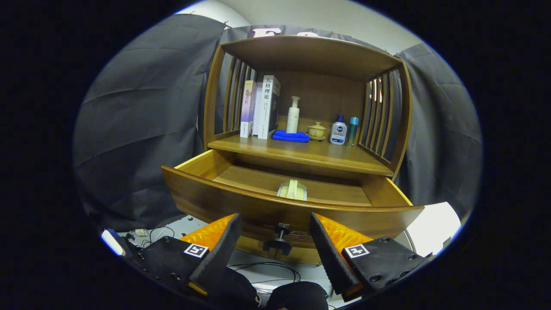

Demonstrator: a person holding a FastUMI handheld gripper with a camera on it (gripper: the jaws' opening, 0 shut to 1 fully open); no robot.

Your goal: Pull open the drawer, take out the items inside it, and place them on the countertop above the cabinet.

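The wooden cabinet's drawer (pixel 258 202) stands pulled out toward me. Inside it, near the middle, lies a pale packaged item (pixel 292 190), partly hidden by the drawer front. A dark knob (pixel 280 241) sticks out of the drawer front, between my fingers and just ahead of them. My gripper (pixel 274 224) is open, its fingers spread to either side of the knob without touching it. The countertop (pixel 327 156) lies above the drawer.
On the countertop stand books (pixel 262 107) at the left, a white pump bottle (pixel 293 114), a folded blue cloth (pixel 291 136), a small lidded cup (pixel 317 131) and two bottles (pixel 344 131) at the right. Cables (pixel 271 269) lie on the floor below the drawer.
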